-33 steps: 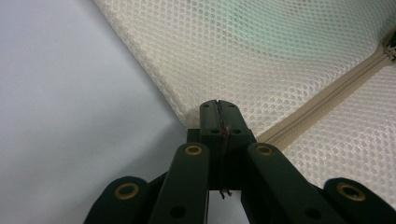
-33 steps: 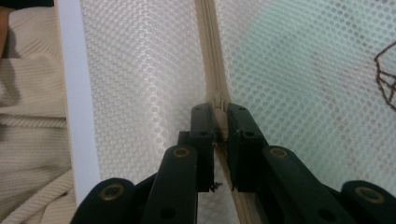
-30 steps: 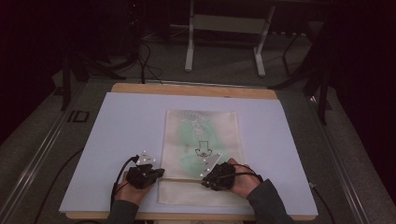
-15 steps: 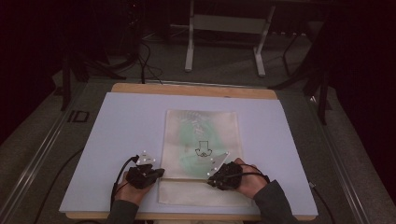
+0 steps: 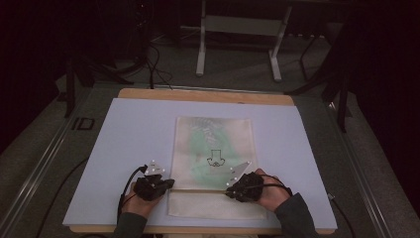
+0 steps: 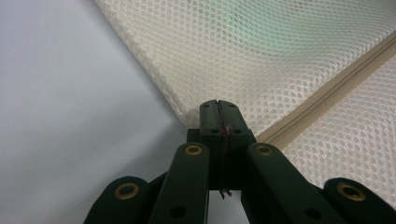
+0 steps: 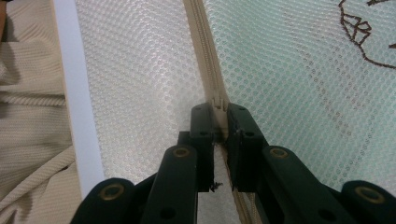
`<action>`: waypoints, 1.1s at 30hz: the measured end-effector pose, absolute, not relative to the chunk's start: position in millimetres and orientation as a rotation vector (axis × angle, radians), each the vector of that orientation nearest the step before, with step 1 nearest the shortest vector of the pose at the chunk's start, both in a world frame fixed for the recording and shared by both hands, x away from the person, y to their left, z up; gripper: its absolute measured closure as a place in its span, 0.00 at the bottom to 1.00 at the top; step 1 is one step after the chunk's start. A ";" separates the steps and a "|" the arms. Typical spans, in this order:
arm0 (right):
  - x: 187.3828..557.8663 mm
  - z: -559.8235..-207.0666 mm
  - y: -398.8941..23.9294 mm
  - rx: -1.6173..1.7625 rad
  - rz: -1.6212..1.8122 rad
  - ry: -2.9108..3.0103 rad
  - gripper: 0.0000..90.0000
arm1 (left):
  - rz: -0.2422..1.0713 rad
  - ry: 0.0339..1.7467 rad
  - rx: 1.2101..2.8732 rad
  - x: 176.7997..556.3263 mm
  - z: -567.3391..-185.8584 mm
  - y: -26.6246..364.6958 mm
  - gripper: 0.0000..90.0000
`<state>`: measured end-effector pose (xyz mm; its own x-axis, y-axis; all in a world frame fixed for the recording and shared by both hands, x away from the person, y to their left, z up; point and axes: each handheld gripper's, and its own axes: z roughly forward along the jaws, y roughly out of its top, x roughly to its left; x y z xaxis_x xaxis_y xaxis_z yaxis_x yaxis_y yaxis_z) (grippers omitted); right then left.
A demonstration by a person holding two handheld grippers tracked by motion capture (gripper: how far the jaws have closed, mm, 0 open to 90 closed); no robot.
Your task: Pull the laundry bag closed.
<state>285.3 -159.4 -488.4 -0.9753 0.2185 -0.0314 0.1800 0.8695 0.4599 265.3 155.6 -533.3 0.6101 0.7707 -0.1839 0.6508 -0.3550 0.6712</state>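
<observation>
Bag: the cream mesh zip-up bag, green item showing through, lies flat mid-table, its beige zipper running across near the person's edge.
Left gripper: fingers pressed together, seemingly pinching the bag's left corner at the zipper's end.
Right gripper: fingers nearly closed around the zipper, probably on its slider.
Doing it well: likely a zipper pull; anchor the left corner taut and draw the right gripper straight along the track, low, without lifting the mesh.
Hard to tell: the slider itself is hidden between the fingers; the contents are blurred by mesh.
Table: the pale lavender-topped table is bare around the bag.
</observation>
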 end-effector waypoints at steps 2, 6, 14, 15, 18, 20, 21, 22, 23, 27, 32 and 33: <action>285.4 -489.1 -160.2 0.311 0.706 2.963 0.91 | 0.211 1.114 2.105 265.3 -533.3 155.6 0.99; 285.1 -488.8 -165.8 0.326 0.701 2.963 0.91 | 0.210 1.115 2.105 265.2 -533.2 155.6 0.99; 284.0 -487.2 -175.1 0.358 0.700 2.961 0.91 | 0.205 1.117 2.103 265.4 -533.3 156.1 0.99; 284.0 -487.2 -176.6 0.362 0.706 2.959 0.91 | 0.202 1.119 2.100 265.4 -533.4 156.0 0.99; 284.2 -487.1 -180.4 0.375 0.714 2.957 0.91 | 0.203 1.118 2.101 265.4 -533.4 156.0 0.99; 284.0 -487.3 -180.7 0.375 0.706 2.959 0.91 | 0.208 1.116 2.104 265.3 -533.2 155.8 0.99; 283.7 -487.5 -180.7 0.375 0.705 2.960 0.91 | 0.210 1.116 2.103 265.1 -533.3 155.5 0.99; 283.7 -487.7 -180.7 0.373 0.705 2.961 0.91 | 0.210 1.116 2.103 265.0 -533.3 155.5 0.99; 283.6 -487.8 -180.7 0.371 0.703 2.964 0.91 | 0.211 1.116 2.102 265.0 -533.4 155.6 0.99; 283.6 -486.7 -181.9 0.374 0.693 2.964 0.91 | 0.208 1.116 2.102 265.1 -533.4 155.8 0.99; 283.5 -484.7 -188.3 0.383 0.708 2.959 0.91 | 0.211 1.116 2.103 265.0 -533.3 155.6 0.99; 283.4 -484.8 -188.6 0.384 0.716 2.955 0.91 | 0.212 1.116 2.102 264.8 -533.3 155.5 0.99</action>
